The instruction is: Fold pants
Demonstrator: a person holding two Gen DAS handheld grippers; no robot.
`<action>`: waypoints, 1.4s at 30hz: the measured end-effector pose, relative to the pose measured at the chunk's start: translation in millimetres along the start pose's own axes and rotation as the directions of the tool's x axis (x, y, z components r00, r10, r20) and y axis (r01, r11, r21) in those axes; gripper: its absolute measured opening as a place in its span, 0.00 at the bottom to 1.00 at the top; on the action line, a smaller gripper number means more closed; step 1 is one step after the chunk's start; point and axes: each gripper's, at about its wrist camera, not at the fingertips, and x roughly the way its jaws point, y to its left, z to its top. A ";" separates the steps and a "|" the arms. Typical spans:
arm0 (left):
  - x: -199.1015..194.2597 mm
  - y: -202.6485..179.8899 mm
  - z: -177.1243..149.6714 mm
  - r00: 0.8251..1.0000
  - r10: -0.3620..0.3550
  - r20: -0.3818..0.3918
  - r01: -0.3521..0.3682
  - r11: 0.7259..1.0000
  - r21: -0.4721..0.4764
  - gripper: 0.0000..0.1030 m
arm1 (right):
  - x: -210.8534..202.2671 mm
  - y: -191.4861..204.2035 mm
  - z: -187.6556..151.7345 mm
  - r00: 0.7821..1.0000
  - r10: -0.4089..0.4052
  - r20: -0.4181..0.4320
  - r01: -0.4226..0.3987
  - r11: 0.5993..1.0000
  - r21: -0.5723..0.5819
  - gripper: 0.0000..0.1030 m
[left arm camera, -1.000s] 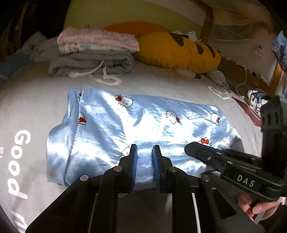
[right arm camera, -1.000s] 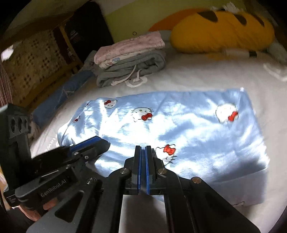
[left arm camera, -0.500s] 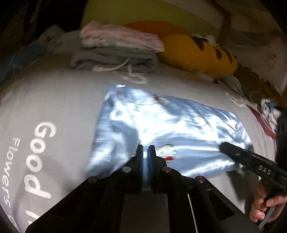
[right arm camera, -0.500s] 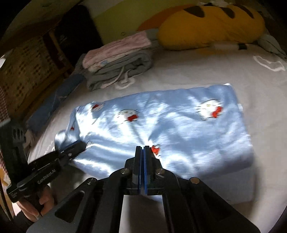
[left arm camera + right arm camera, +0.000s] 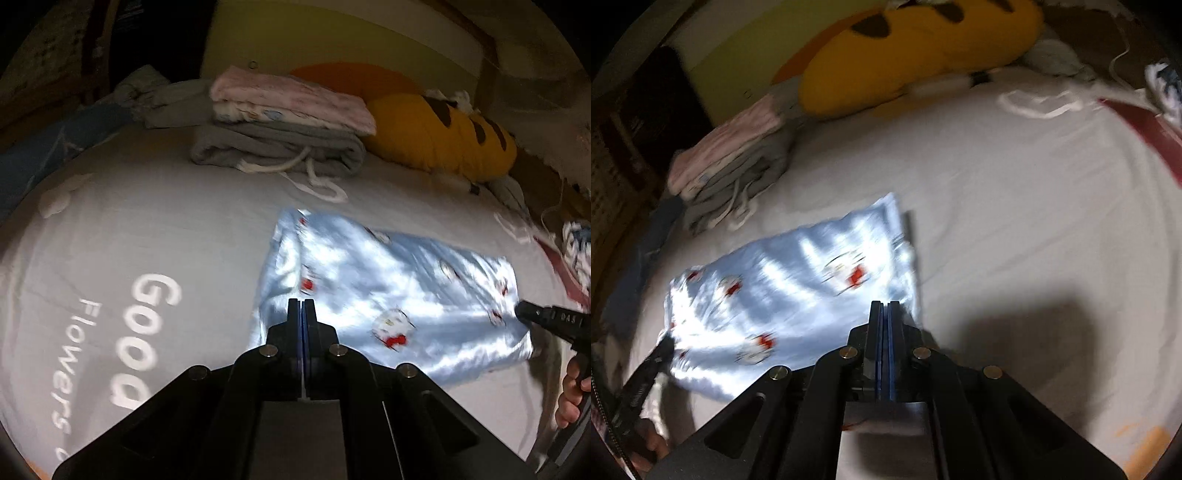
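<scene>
Now | left claw (image 5: 302, 301) together | right claw (image 5: 885, 303) together | pants (image 5: 388, 295) flat on bed (image 5: 166, 229)

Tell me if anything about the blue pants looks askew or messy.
The blue pants lie as a fairly tidy folded rectangle on the bed. Only the left end looks rumpled, its edge bunched rather than flat.

The pants (image 5: 391, 295) were shiny light-blue satin with small cat prints; they lay flat, folded into a rectangle, ahead of the left gripper (image 5: 302, 306); motion blurred the edges, perhaps slightly rumpled.
</scene>
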 end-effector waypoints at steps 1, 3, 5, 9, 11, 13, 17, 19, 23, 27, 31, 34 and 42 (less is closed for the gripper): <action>-2.9 5.7 3.3 1.000 0.004 0.007 -0.003 1.000 -0.021 0.03 | -3.4 -5.7 3.5 1.000 0.002 0.008 -0.002 1.000 0.022 0.00; -8.5 14.3 8.9 1.000 0.000 0.019 0.001 0.999 -0.047 0.03 | -8.8 -13.8 9.2 1.000 0.020 0.020 -0.021 0.998 0.052 0.00; -15.3 19.9 14.0 0.999 -0.003 0.036 0.005 0.998 -0.055 0.04 | -13.9 -18.4 15.4 0.999 0.035 0.034 -0.037 0.997 0.063 0.00; -28.2 21.7 21.0 0.997 -0.006 0.076 0.009 0.999 -0.041 0.12 | -25.7 -18.8 23.3 0.996 0.060 0.068 -0.063 0.997 0.050 0.02; -33.0 20.1 23.1 0.996 -0.011 0.090 0.014 0.999 -0.030 0.19 | -32.2 -18.8 25.7 0.994 0.076 0.082 -0.079 0.996 0.039 0.03; -36.4 18.8 23.7 0.995 -0.020 0.101 0.022 0.999 -0.023 0.24 | -36.9 -18.4 26.8 0.992 0.087 0.093 -0.090 0.995 0.034 0.03; -41.0 14.9 23.9 0.993 -0.040 0.114 0.041 0.999 -0.001 0.38 | -42.6 -19.7 30.3 0.990 0.109 0.092 -0.111 0.993 0.025 0.05; -42.7 13.1 24.3 0.991 -0.053 0.119 0.053 0.999 0.008 0.50 | -43.3 -19.7 32.3 0.988 0.126 0.085 -0.127 0.992 0.017 0.37; -47.5 12.4 25.2 0.988 -0.085 0.129 0.085 0.996 0.005 0.82 | -45.4 -24.1 33.1 0.978 0.187 0.089 -0.192 0.980 0.043 0.66; -40.1 16.4 28.2 0.986 -0.153 0.065 0.154 0.988 -0.013 0.90 | -27.2 -34.8 36.0 0.952 0.306 -0.031 -0.300 0.946 0.123 0.71; -21.1 33.1 27.2 0.969 -0.246 -0.030 0.240 0.960 -0.146 0.91 | -7.7 -49.2 34.8 0.934 0.337 -0.122 -0.308 0.929 0.205 0.71; 3.8 50.2 21.4 0.917 -0.376 -0.131 0.328 0.899 -0.289 0.90 | 6.0 -58.2 31.5 0.932 0.320 -0.173 -0.277 0.932 0.233 0.72; 39.6 61.2 17.8 0.790 -0.588 -0.175 0.483 0.772 -0.414 0.87 | 27.7 -44.0 32.0 0.896 0.375 -0.240 -0.343 0.925 0.164 0.84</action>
